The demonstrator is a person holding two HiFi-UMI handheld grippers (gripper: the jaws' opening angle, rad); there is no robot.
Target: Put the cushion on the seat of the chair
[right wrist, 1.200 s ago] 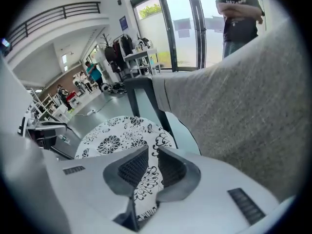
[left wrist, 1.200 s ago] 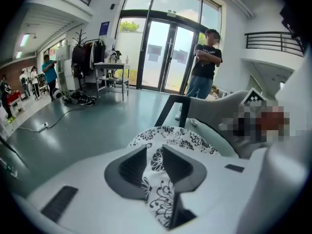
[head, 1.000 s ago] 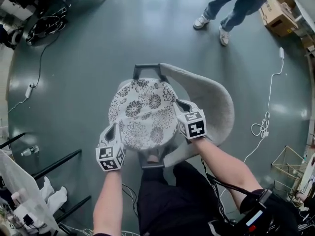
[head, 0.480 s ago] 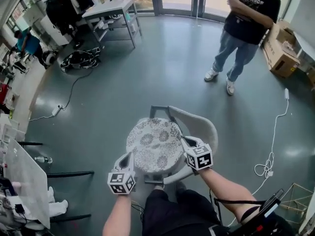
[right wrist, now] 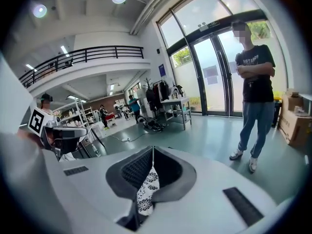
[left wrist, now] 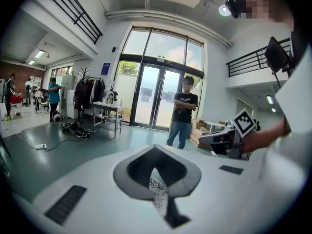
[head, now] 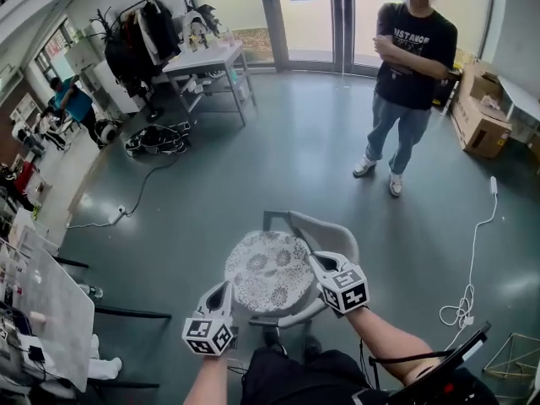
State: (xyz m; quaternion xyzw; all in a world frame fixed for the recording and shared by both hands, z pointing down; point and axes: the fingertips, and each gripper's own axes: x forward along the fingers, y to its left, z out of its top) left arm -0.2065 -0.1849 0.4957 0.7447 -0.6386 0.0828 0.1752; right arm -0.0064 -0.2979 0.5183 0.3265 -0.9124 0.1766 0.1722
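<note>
left gripper (head: 221, 294) clenched on the edge of the floral cushion (head: 270, 270), right gripper (head: 315, 259) clenched on the opposite edge, fabric pinched in both. cushion spans between the two grippers, roughly flat, over the grey chair (head: 336, 229) just beyond them. seat contact: can't tell.

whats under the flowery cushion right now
The grey chair sits below the cushion: its curved backrest and dark frame bar show past the far edge. The seat is covered by the cushion, so any gap between them cannot be seen.
</note>
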